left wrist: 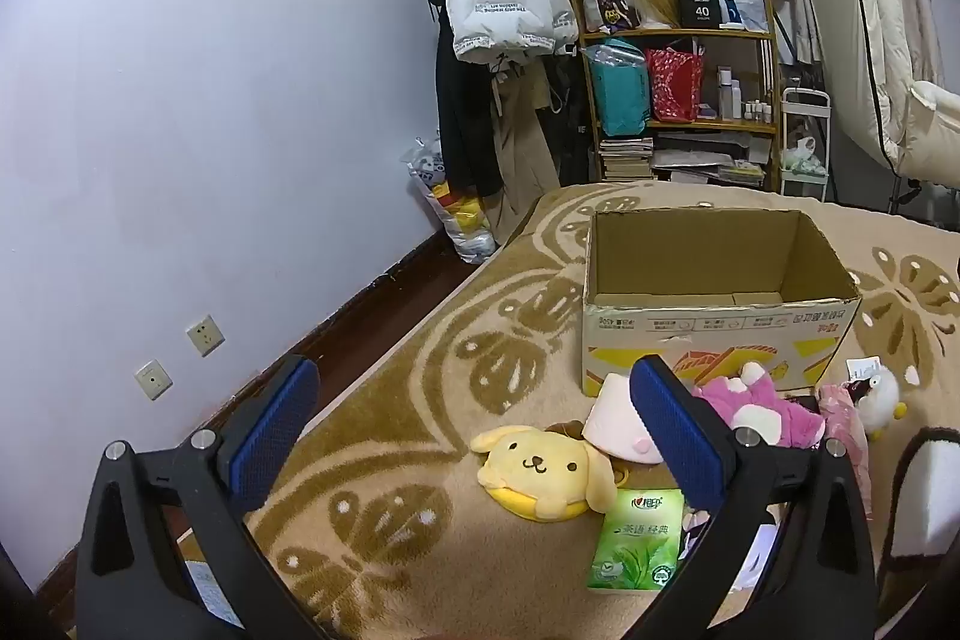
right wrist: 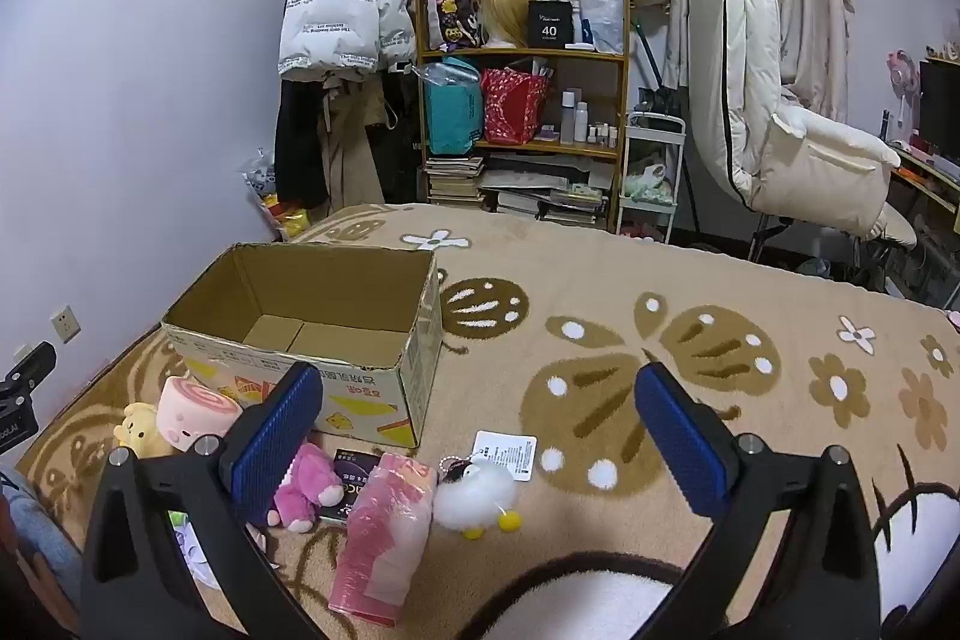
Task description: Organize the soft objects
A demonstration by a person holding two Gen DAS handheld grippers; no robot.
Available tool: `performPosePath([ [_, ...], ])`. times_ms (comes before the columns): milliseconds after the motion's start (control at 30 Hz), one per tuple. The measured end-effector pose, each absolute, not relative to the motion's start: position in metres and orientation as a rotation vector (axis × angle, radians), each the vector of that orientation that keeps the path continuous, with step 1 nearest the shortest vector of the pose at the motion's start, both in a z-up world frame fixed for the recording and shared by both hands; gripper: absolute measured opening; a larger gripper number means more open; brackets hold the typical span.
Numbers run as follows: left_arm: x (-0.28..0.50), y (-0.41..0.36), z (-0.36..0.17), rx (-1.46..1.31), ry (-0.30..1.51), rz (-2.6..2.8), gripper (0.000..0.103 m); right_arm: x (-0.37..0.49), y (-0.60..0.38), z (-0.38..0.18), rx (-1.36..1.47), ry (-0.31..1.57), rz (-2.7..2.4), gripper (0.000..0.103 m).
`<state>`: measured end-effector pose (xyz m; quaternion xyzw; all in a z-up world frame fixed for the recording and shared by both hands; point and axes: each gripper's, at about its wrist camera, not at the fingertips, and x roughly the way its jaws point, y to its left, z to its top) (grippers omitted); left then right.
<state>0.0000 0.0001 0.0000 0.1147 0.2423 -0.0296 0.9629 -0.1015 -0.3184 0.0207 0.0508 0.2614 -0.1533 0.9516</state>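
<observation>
Hovering over the bed, both tools spread wide, nothing between the pads.

Left hand-held gripper point(left wrist: 474, 436) and right hand-held gripper point(right wrist: 477, 445) empty, above blanket point(right wrist: 690, 280). Cardboard box point(right wrist: 336, 388) open, upright. Just before it in a loose row: yellow dog plush point(left wrist: 543, 466), pink roll cushion point(right wrist: 189, 409), pink plush point(right wrist: 309, 484), pink packet point(right wrist: 384, 532), white chick plush point(right wrist: 480, 496). Green tissue pack point(left wrist: 639, 541) near dog plush.

Matt corrugated cardboard box point(left wrist: 714, 334) on a fuzzy pile blanket point(left wrist: 420, 382), beside a glossy plastic tissue pack point(left wrist: 639, 538).
</observation>
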Motion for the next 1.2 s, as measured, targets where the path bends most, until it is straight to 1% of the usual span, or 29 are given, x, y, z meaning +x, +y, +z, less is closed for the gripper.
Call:
performPosePath([
  [1200, -0.0004, -0.0002, -0.0011, 0.221, 0.498, -0.059, 0.102, -0.101, -0.3188, 0.02, 0.106, 0.534, -0.312, 0.103],
])
